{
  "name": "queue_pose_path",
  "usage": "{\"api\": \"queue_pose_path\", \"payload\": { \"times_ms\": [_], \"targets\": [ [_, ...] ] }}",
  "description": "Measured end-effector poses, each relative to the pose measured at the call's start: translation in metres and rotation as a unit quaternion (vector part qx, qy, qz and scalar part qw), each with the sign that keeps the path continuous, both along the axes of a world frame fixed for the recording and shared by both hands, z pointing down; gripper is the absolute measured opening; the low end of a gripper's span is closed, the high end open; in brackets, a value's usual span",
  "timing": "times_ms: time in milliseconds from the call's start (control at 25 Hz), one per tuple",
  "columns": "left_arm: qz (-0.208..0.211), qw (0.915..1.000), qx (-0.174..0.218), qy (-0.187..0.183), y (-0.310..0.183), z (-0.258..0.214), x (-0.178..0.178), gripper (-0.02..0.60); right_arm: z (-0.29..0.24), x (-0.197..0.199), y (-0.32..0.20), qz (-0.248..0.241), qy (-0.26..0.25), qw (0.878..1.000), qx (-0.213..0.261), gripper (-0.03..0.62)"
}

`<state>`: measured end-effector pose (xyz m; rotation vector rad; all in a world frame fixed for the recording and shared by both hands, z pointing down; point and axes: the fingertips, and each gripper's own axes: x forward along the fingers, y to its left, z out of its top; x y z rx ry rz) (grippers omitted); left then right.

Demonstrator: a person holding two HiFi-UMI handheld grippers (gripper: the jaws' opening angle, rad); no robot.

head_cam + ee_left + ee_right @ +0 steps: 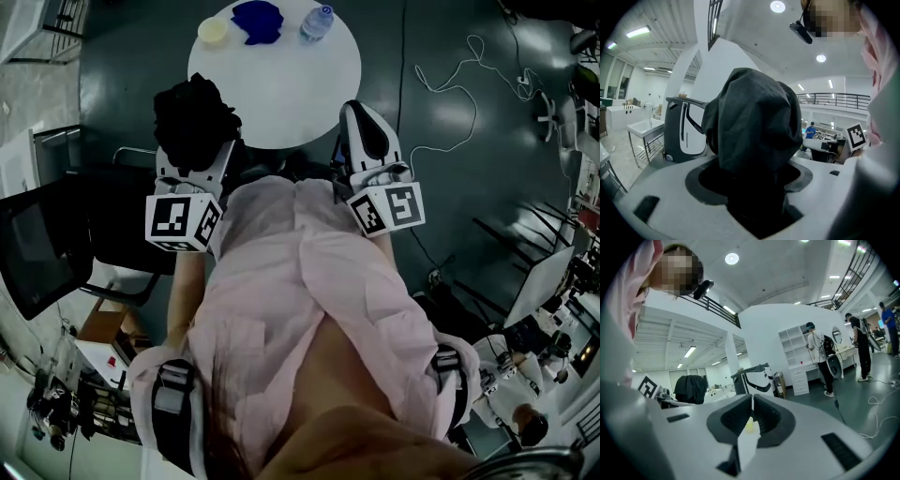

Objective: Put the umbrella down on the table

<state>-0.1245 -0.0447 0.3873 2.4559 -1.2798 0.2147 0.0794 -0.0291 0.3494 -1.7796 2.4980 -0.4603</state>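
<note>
Umbrella [195, 122]: black, folded, fabric bunched into a loose hood-shaped wad. Left gripper [195, 173] sits close to the torso, pointing forward and slightly down. Its jaws are wide and clamped on the umbrella's lower part. The wad sticks out past the jaw tips, in the air by the tabletop's near left edge. Right gripper [367, 141] alongside, same heading, jaws pressed together, nothing in them. Beyond: round white tabletop [281, 84] with yellow dish [213, 31], blue cloth [258, 21] and water bottle [317, 23] at its far edge.

umbrella [750, 126] fabric covers left gripper [751, 180] jaw tips; table [281, 94] near edge partly behind umbrella; blue item [257, 21] unidentifiable.
</note>
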Motion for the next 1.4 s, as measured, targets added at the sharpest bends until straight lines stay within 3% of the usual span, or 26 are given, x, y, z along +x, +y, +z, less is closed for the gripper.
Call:
{"api": "queue_pose_path", "payload": {
  "times_ms": [280,840,1120,1400],
  "targets": [
    [0.009,0.9998,-0.018,-0.004,-0.026,0.011,0.002,0.321,0.010,0.013,-0.022,0.027,0.005,0.999,-0.022,0.032],
    [-0.030,0.9975,-0.058,-0.027,-0.034,0.020,0.016,0.321,0.007,0.034,-0.054,-0.002,0.006,1.000,-0.026,0.032],
    [0.002,0.9924,-0.115,-0.043,-0.052,0.065,0.038,0.319,0.014,0.043,-0.062,-0.009,-0.001,0.999,-0.032,0.032],
    [0.052,0.9808,-0.167,-0.087,-0.082,0.131,0.074,0.319,0.019,0.067,-0.067,0.003,-0.002,0.999,-0.043,0.032]
  ]
}}
